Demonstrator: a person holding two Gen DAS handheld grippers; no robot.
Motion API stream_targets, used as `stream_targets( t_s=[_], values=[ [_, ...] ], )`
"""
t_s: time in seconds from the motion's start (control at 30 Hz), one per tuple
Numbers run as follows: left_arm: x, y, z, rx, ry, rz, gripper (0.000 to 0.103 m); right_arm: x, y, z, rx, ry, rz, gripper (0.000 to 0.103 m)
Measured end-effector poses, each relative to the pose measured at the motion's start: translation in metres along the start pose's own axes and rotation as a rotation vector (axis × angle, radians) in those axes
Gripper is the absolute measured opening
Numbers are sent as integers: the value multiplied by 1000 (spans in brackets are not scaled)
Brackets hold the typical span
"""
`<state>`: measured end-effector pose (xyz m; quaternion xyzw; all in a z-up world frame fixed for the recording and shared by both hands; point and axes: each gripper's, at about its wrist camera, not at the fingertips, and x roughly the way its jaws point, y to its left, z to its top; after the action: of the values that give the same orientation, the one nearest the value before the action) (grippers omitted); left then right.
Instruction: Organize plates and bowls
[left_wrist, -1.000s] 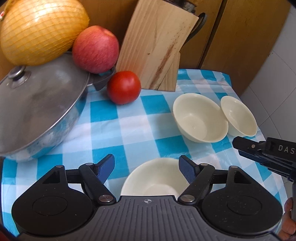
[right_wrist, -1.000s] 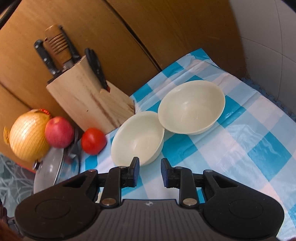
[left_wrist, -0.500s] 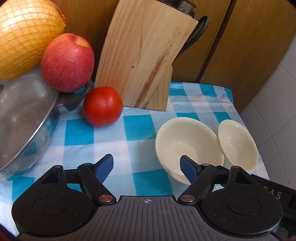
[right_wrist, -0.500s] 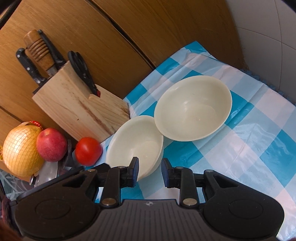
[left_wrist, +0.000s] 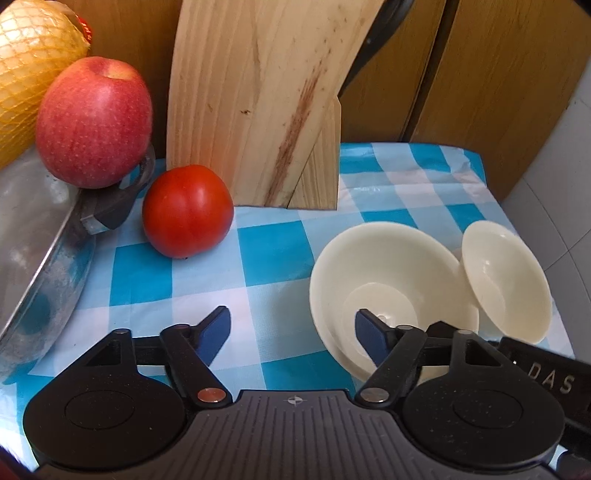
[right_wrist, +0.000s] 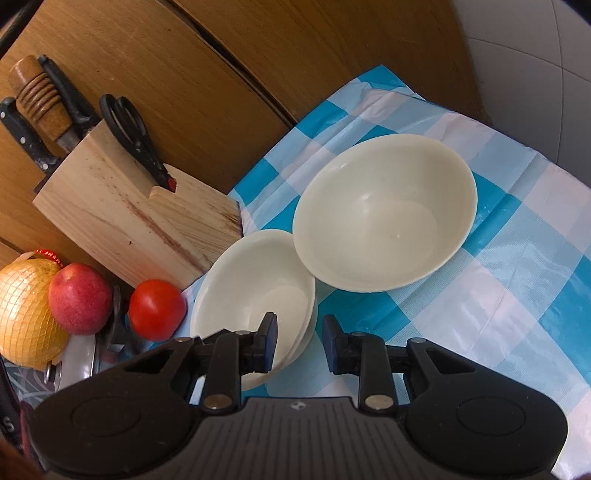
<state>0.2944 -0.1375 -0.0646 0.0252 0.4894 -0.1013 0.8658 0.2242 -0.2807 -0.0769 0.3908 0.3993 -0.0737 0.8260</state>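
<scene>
**Two bowls nested, a third waiting beside the knife block**

Taking the wooden knife block (left_wrist: 258, 99) as the landmark and reading left to right: well to its left a netted pomelo (left_wrist: 33, 62) and a red apple (left_wrist: 94, 122) sit on a steel pot lid (left_wrist: 33, 236), and a tomato (left_wrist: 187, 210) lies just in front of the block's left corner. The left hand-held gripper (left_wrist: 293, 328) hangs in front of the block with its jaws wide apart and nothing between them; its right finger (left_wrist: 371, 338) overlaps the near rim of the nested cream bowls (left_wrist: 384, 273), which stand in front of the block and to its right. That stack looks like two bowls, one inside the other. Just right of it, rims touching or nearly so, is a single cream bowl (left_wrist: 502, 280).

From the right wrist, the right hand-held gripper (right_wrist: 299, 339) is partly open and empty, poised over the near-right rim of the stack (right_wrist: 255, 291), with the single bowl (right_wrist: 384, 218) beyond and to the right.

Stacking appears to be under way: two bowls are together and one is left. The next move likely calls for pinching a rim and lifting that bowl into or onto the other, whichever nests properly. The rims are thin and smooth, so a slip is possible.

The worktop wears a blue-and-white checked plastic cloth (right_wrist: 517, 266), wrinkled at the back. Brown wooden cabinet doors (right_wrist: 258, 55) stand behind the block, white tiled wall (right_wrist: 535, 55) to the far right.
</scene>
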Motion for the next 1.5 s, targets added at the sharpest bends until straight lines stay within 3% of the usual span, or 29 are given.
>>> stream_targets(
  t_s=[0.1, 0.37, 0.53, 0.67, 0.9, 1.5],
  values=[
    [6, -1, 1, 16, 18, 14, 70, 3, 2, 2, -3, -7, -7, 25],
    [10, -5, 0, 57, 25, 34, 71, 14, 3, 1, -18, 16, -27, 19],
    [11, -6, 0, 70, 28, 21, 65, 18, 5, -1, -30, 25, -29, 18],
    [14, -8, 0, 81, 37, 11, 51, 19, 6, -2, -37, 32, -14, 14],
    [13, -14, -1, 116, 28, 17, 35, 16, 10, -3, -66, 35, -15, 12],
    [-32, -15, -7, 112, -27, 50, 35, -16, 23, -12, -99, 9, 51, 12]
  ],
)
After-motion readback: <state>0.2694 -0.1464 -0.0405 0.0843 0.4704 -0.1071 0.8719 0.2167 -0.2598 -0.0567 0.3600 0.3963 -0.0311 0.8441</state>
